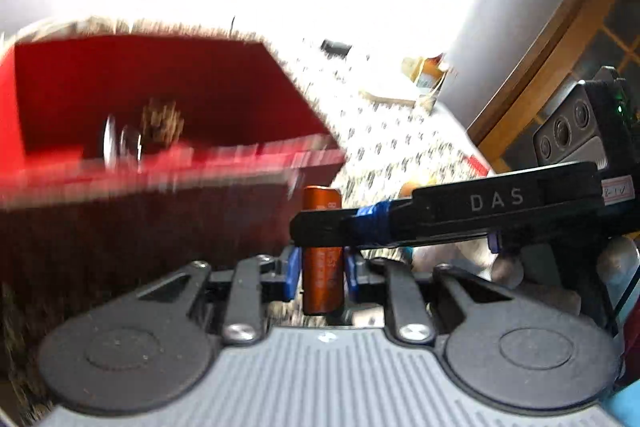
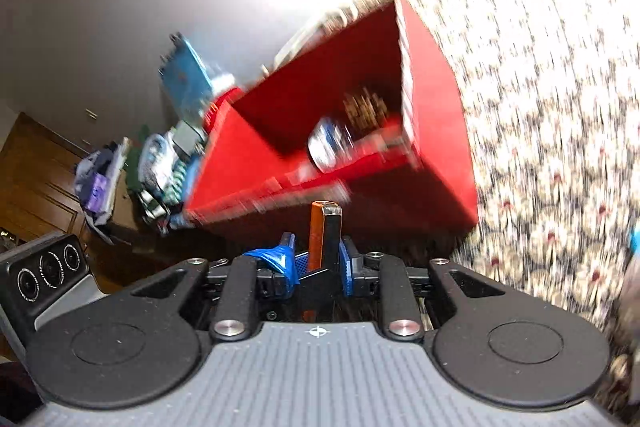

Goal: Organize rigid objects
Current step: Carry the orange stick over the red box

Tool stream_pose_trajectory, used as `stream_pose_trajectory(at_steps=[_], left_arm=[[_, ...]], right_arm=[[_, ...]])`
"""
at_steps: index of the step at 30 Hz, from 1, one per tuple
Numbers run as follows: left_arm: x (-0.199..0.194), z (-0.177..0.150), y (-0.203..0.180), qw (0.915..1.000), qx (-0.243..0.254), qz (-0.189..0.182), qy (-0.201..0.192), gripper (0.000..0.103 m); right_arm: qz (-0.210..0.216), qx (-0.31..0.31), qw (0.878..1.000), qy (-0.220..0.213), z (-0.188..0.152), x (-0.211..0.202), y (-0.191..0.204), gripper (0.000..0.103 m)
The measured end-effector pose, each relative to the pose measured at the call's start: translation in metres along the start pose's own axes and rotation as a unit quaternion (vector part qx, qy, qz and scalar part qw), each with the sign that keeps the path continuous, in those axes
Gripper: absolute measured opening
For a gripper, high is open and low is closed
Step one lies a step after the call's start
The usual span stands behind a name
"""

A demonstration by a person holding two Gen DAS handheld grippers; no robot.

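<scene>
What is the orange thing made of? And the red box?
The orange thing, pinched by both the left gripper and the right gripper, looks like metal with a smooth satin finish: hard edges, soft sheen, printed lettering. The red box looks matte, maybe felt-lined cardboard; blur leaves that unsure.

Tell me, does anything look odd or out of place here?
Yes. Both grippers pinch the same orange bar: the left gripper from below, the right gripper across it. The red box is blurred, so its contents are unclear.

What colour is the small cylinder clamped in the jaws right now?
Orange, with faint printed lettering: the cylinder shows best in the left wrist view, held upright beside the red box.
</scene>
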State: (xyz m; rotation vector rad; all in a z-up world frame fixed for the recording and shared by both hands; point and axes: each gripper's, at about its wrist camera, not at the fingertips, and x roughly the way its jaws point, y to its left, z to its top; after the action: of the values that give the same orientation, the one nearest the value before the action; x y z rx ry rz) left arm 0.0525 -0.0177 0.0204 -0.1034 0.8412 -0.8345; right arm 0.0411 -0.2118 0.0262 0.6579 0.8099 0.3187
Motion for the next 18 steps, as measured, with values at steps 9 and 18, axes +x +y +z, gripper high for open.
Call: stream_pose_trajectory(at_steps=[9,18], left_arm=[[-0.022,0.059,0.01,0.9943,0.058,0.06,-0.066,0.019],[-0.01,0.083,0.081,0.9904,0.026,0.132,-0.03,0.019]], right_arm=[[0.027,-0.078,0.997,-0.011,0.061,0.066,0.045,0.003],[0.02,-0.054,0.997,0.053,0.089,0.163,0.053,0.003]])
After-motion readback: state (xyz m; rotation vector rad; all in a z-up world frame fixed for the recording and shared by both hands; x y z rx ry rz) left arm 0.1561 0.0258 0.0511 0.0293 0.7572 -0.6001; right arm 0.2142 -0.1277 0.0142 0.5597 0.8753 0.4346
